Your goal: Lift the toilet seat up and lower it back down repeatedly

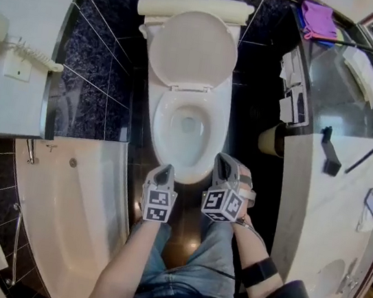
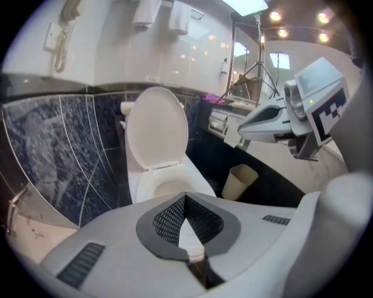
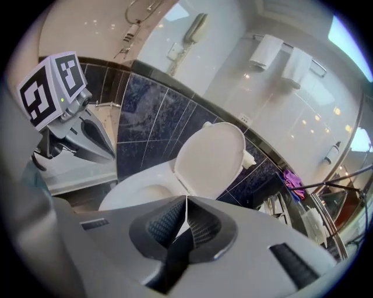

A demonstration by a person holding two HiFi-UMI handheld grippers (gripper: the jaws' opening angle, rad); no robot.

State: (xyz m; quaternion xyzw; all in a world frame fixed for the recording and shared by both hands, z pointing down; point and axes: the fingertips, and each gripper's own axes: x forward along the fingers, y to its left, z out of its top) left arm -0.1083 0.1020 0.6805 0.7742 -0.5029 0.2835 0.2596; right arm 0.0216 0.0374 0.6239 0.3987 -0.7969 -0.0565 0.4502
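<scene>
The toilet seat [image 1: 194,49] stands raised at the back edge of the bowl [image 1: 165,117], leaning back toward the tank [image 1: 193,8]. Its long axis runs up from the hinge, and its underside faces the bowl's front edge. Both grippers hang by that front edge, touching nothing. The left gripper [image 1: 167,170] is clenched and empty. The right gripper [image 1: 225,159] is the same, its jaws pressed together.

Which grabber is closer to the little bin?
The right gripper, on the side of the beige bin; the left gripper is by the bathtub.
</scene>
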